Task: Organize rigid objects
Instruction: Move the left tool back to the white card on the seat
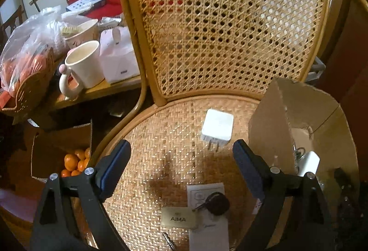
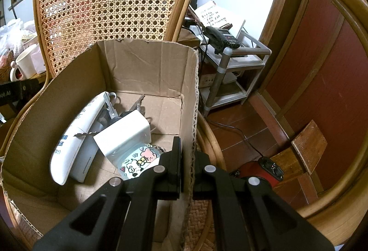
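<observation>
In the left wrist view a white plug adapter (image 1: 217,129) lies on the woven rattan chair seat (image 1: 161,140), prongs toward me. My left gripper (image 1: 181,154) is open and empty, hovering just short of it. A black car key with an AIMA tag (image 1: 202,209) lies on a paper near the seat's front. A cardboard box (image 1: 287,117) stands on the seat's right. In the right wrist view my right gripper (image 2: 187,159) is shut on the cardboard box's right wall (image 2: 192,99). Inside lie a white charger (image 2: 124,133), a white tube (image 2: 76,136), keys (image 2: 110,104) and a cartoon card (image 2: 140,159).
A side table at left holds a white mug (image 1: 85,64), a tissue box (image 1: 117,55) and bagged goods. A box of oranges (image 1: 76,161) sits on the floor. At right stand a shelf with a telephone (image 2: 220,37) and a red appliance (image 2: 260,170) on the floor.
</observation>
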A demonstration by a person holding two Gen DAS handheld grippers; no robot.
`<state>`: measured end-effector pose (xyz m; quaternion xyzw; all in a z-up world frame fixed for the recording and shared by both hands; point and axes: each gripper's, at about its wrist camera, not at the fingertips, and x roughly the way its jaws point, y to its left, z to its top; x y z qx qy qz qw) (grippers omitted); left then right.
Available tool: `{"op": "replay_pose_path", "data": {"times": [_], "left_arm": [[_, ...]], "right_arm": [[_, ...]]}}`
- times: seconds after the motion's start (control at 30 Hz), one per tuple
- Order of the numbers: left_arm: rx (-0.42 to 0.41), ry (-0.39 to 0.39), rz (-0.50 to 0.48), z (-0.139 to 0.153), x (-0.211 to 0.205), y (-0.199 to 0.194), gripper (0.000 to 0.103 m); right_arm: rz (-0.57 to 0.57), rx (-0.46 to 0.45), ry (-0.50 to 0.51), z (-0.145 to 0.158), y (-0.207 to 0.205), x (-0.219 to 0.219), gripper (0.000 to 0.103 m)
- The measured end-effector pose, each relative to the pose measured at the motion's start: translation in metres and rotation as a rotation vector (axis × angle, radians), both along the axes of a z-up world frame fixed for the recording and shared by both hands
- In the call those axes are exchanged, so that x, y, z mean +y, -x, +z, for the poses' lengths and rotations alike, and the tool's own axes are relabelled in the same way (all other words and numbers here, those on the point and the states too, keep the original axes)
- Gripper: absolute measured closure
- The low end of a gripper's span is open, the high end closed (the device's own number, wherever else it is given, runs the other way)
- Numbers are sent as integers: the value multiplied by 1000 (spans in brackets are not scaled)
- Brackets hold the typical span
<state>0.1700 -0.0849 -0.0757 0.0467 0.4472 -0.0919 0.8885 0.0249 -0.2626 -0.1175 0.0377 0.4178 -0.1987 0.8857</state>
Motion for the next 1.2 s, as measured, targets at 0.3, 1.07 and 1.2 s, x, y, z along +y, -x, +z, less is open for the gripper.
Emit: {"op": "replay_pose_path", "data": {"times": [0.3, 1.07, 1.2], "left_arm": [[67, -30, -44, -10, -2, 4, 13], [308, -40, -175, -50, 6, 5, 44], [306, 24, -199, -51, 2, 3, 61]], "right_arm": [[0, 1, 0, -2, 0, 2, 97], [-2, 2, -1, -3, 1, 3, 97], [-4, 4, -1, -3, 1, 2, 97]]}}
